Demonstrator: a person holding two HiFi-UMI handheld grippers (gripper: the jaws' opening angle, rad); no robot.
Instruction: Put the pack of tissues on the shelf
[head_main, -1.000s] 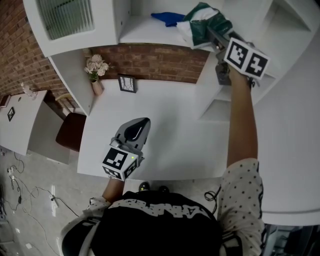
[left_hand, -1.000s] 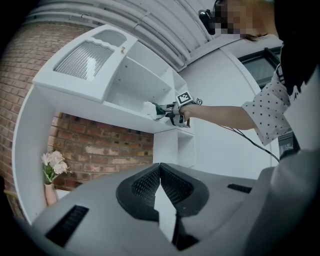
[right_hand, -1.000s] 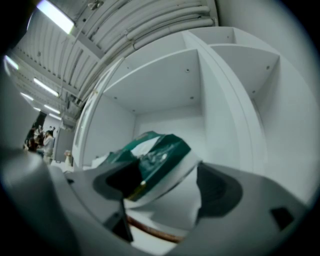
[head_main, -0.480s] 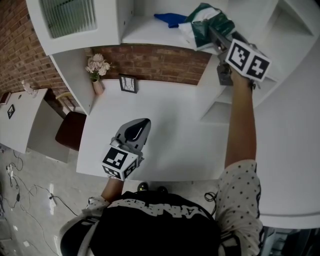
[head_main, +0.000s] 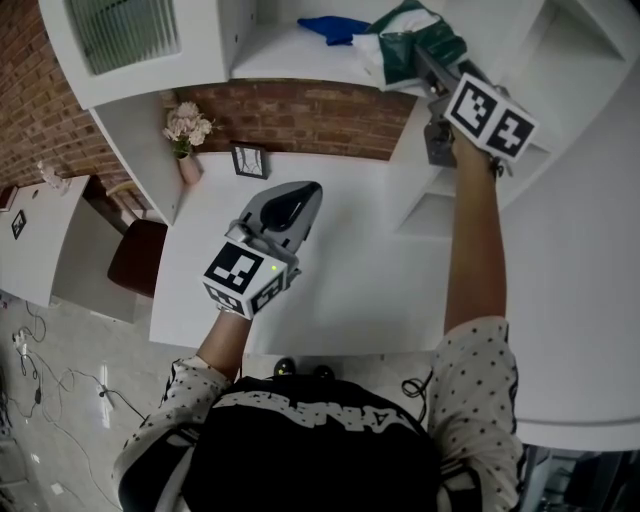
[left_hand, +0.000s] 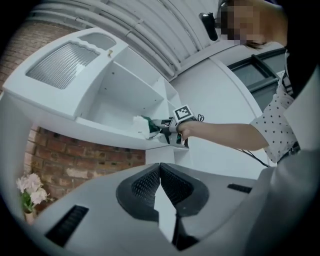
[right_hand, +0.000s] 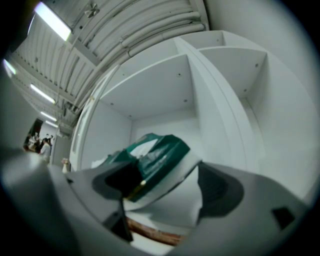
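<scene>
shelf (head_main: 285, 62): I've brought the load to its front edge, near a blue cloth (head_main: 335, 28).
pack of tissues (head_main: 405, 45): on the shelf's edge, I judge; release remains.
right gripper (head_main: 432, 72): pinching the pack.
left gripper (head_main: 293, 207): pressed together, empty.

A red brick wall (head_main: 300, 115) runs behind a white desk (head_main: 350, 270), and over it rises a white shelf unit (head_main: 290, 60) with open compartments and 1 door (head_main: 125, 35) paned in ribbed glass. At the left a brown chair (head_main: 140, 260) stands between the desk and a 2nd white table (head_main: 45, 245), above a pale tiled floor (head_main: 85, 345) with loose cables (head_main: 35, 385). Overhead, bright strip lights (right_hand: 52, 22) glow beside white ceiling pipes (right_hand: 145, 35).
</scene>
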